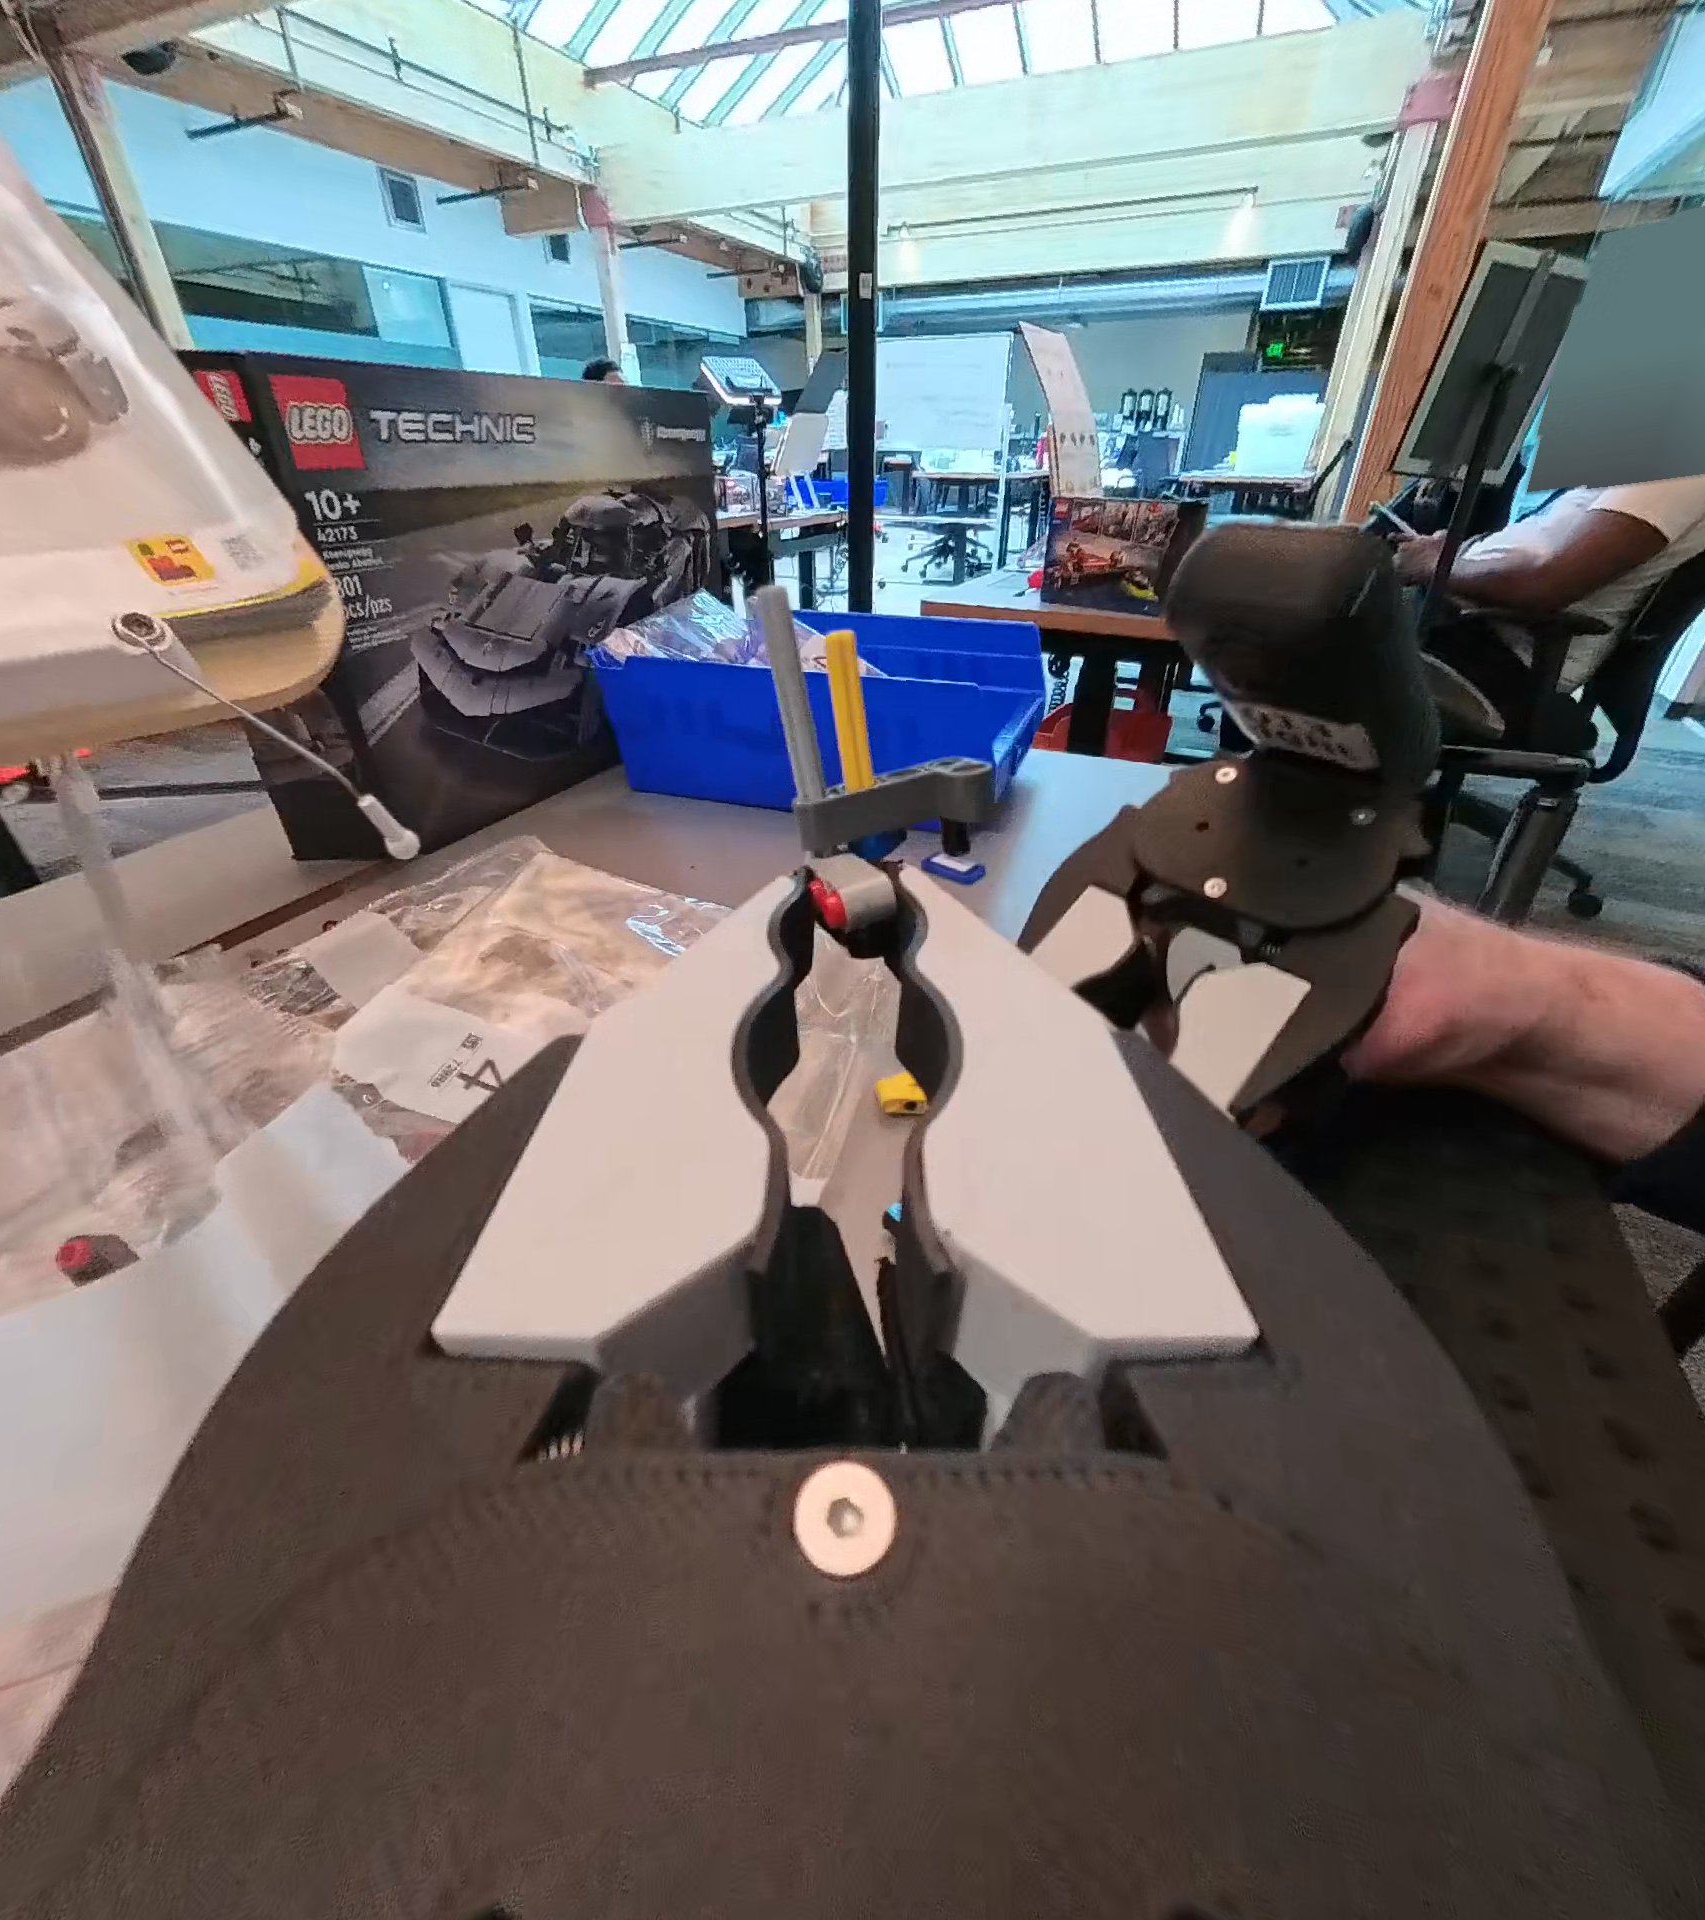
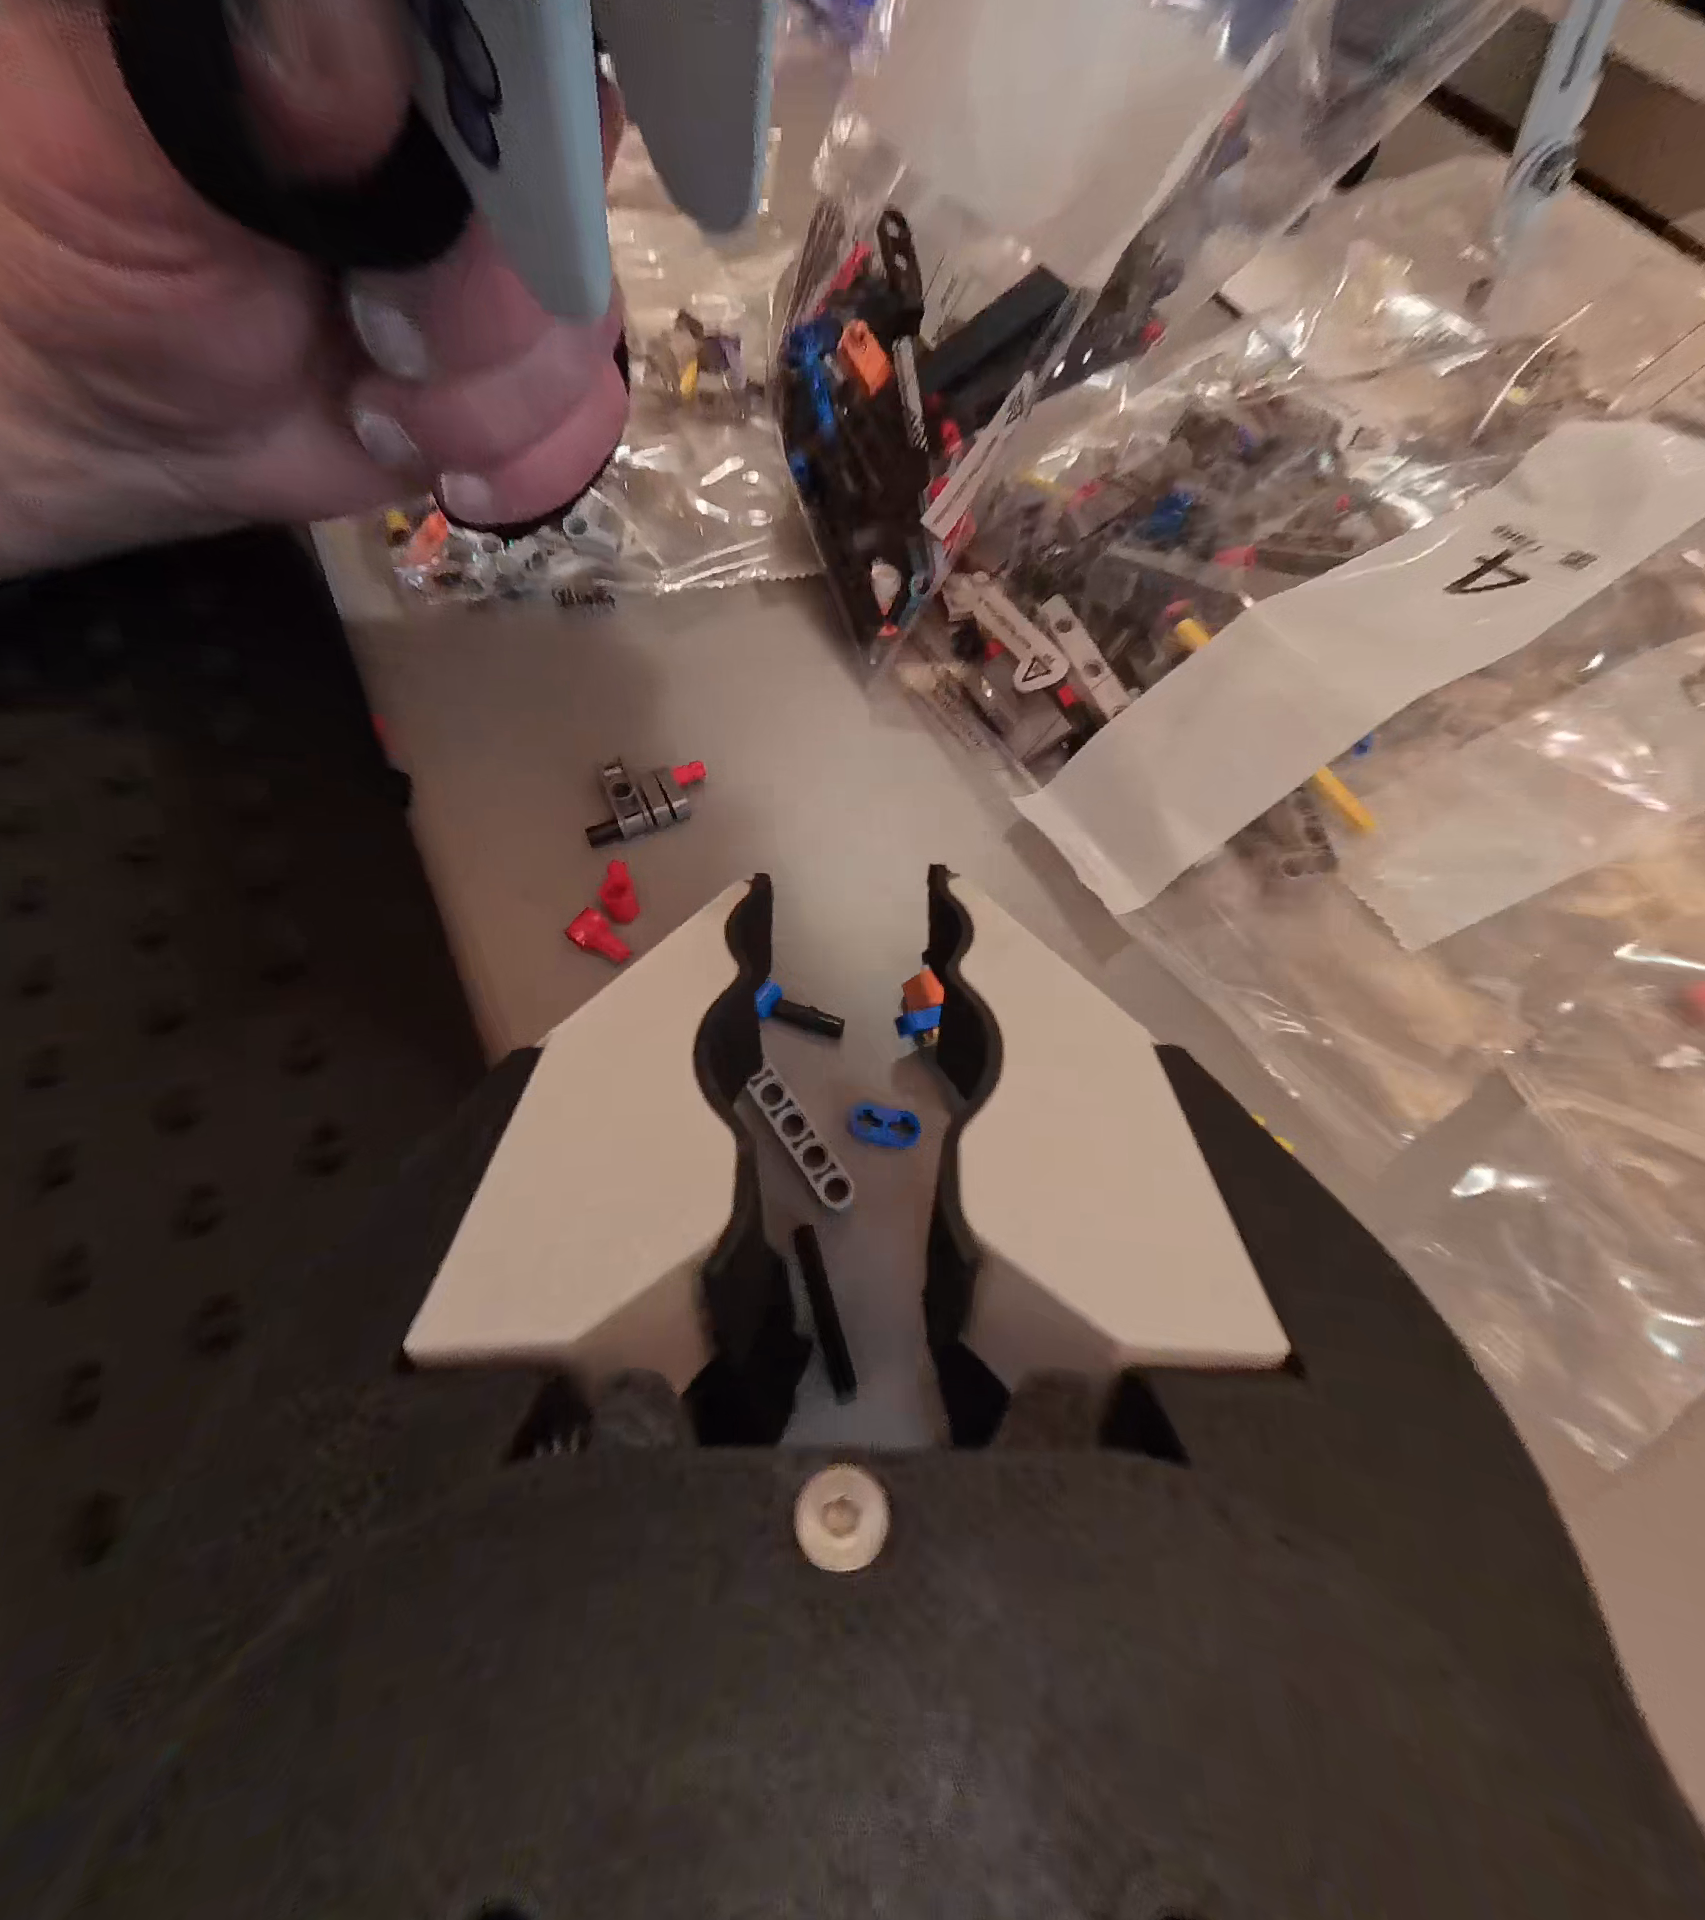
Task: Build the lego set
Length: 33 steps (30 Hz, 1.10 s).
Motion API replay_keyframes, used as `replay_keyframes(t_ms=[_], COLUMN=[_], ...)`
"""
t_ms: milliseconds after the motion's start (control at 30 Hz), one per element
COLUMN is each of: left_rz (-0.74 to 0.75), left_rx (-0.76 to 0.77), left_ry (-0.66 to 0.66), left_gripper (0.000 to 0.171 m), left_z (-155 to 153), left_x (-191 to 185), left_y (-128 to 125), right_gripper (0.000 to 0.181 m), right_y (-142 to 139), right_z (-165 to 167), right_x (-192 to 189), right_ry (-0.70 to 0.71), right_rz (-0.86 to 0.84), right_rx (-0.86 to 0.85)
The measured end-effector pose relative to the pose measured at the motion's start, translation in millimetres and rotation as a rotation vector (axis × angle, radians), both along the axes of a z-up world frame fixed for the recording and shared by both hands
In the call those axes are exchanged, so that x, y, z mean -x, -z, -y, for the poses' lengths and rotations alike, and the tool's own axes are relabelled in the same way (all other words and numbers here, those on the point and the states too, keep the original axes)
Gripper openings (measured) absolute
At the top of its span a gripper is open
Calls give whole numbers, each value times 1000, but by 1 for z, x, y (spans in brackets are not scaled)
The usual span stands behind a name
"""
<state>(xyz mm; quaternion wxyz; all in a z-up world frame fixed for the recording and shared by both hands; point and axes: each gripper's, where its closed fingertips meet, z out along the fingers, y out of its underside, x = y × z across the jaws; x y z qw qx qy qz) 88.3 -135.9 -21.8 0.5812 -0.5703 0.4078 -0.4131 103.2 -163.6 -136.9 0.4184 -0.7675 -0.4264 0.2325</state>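
Observation:
My left gripper (image 1: 853, 883) is shut on a small Lego assembly (image 1: 858, 831) and holds it above the table. The assembly is a grey connector with a red pin, a dark grey beam, and a grey axle (image 1: 791, 696) and a yellow axle (image 1: 848, 707) standing up. My right gripper (image 2: 848, 883) is open and empty, pointing down at the table. Loose parts lie between its fingers: a grey five-hole beam (image 2: 801, 1138), a blue link (image 2: 884, 1122), a blue pin on a black axle (image 2: 796, 1008), an orange-blue piece (image 2: 921, 1003) and a black axle (image 2: 827, 1314). The right gripper also shows in the left wrist view (image 1: 1191, 1049).
Two red pieces (image 2: 604, 914) and a small grey sub-assembly (image 2: 645, 800) lie ahead on the left. Clear parts bags (image 2: 1347, 623) crowd the right. A set box (image 1: 474, 582) and a blue bin (image 1: 806, 717) stand at the back. A black perforated mat (image 2: 152, 935) lies left.

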Motion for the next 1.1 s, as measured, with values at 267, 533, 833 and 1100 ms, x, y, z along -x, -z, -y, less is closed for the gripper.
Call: replay_keyframes(t_ms=[267, 533, 833, 1100], left_rz=[-17, -11, -125, -348], left_rx=[-43, 19, 65, 118], left_ry=[15, 50, 19, -85], left_gripper=[12, 12, 12, 12], left_z=[2, 1, -5, -22], left_x=[-2, -2, -8, -3], left_y=[2, 5, 26, 64], right_gripper=[68, 56, 59, 38], right_y=[-3, -90, -114, -83], right_z=[-13, -4, 23, 12], right_x=[-4, -4, 103, 115], right_ry=[76, 87, -265, -339], right_rz=[93, 24, 125, 160], right_rx=[-75, -404, -485, -361])
